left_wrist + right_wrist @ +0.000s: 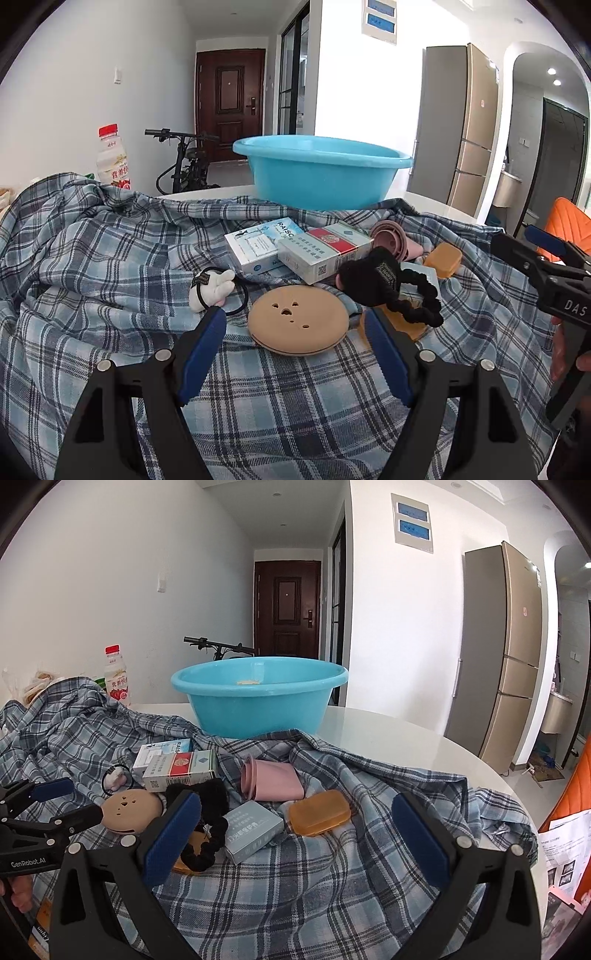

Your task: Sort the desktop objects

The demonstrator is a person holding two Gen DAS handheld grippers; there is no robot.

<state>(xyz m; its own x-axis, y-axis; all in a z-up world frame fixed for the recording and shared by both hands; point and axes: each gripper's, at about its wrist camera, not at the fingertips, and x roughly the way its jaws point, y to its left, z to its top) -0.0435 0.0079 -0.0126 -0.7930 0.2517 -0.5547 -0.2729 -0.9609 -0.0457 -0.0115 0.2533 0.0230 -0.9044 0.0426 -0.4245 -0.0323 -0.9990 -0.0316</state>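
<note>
Small objects lie on a plaid cloth (110,258). My left gripper (293,314) is open, its blue pads standing apart on either side of a tan round disc (297,319). A white plush hair tie (212,288) lies to the disc's left and a black scrunchie (388,288) to its right. Behind them are a blue-white box (255,245) and a red-white box (325,251). My right gripper (297,799) is open and holds nothing. Ahead of it lie a grey-blue box (255,829), an amber case (319,812) and a pink folded cup (273,779).
A blue plastic basin (258,701) stands behind the pile on the white round table (406,746). A drink bottle (112,158) stands at the back left. Papers (565,845) lie at the right edge, by an orange chair (565,225).
</note>
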